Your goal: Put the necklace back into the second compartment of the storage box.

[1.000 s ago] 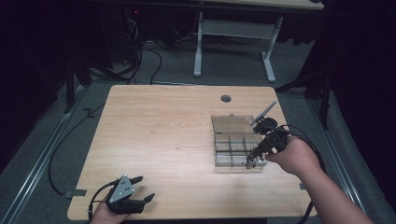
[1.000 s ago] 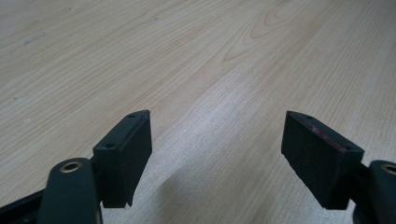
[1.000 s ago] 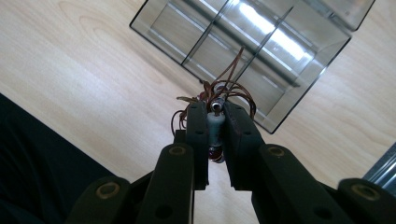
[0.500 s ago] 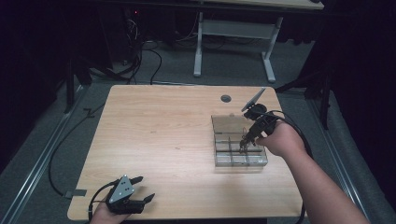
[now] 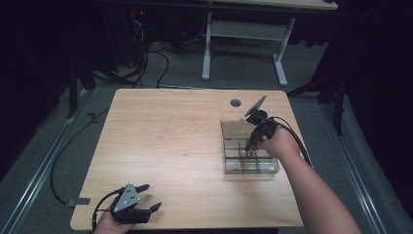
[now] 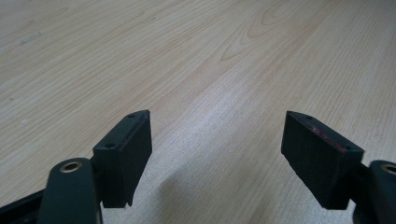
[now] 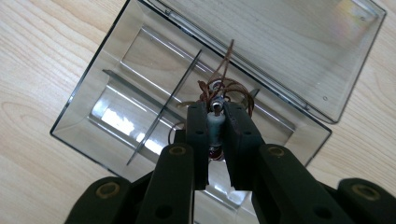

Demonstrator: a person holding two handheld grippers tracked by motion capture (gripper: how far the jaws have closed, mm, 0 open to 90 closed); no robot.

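A clear plastic compartment box [image 5: 233, 168] lies open on the right half of the wooden table [image 5: 170, 146]. My right gripper [image 5: 251, 147] points down into its middle compartments. In the right gripper view that gripper [image 7: 215, 116] is shut on a small pale cylindrical part [image 7: 213, 127] with thin brown wires [image 7: 227, 84] curling from its end, held just above the box's dividers [image 7: 173, 102]. My left gripper [image 5: 152, 197] rests at the table's front left, and in the left gripper view it [image 6: 217, 154] stands open over bare wood.
The box's clear lid [image 7: 289, 42] lies flat, open on the far side. A round cable hole [image 5: 235, 103] sits near the table's far edge. A black cable [image 5: 292, 134] trails from the right gripper. Beyond the table stands a white desk frame [image 5: 243, 34].
My right hand has moved from the box's near right corner toward its middle and sunk lower, still holding the wired part. The left gripper has stayed where it was.
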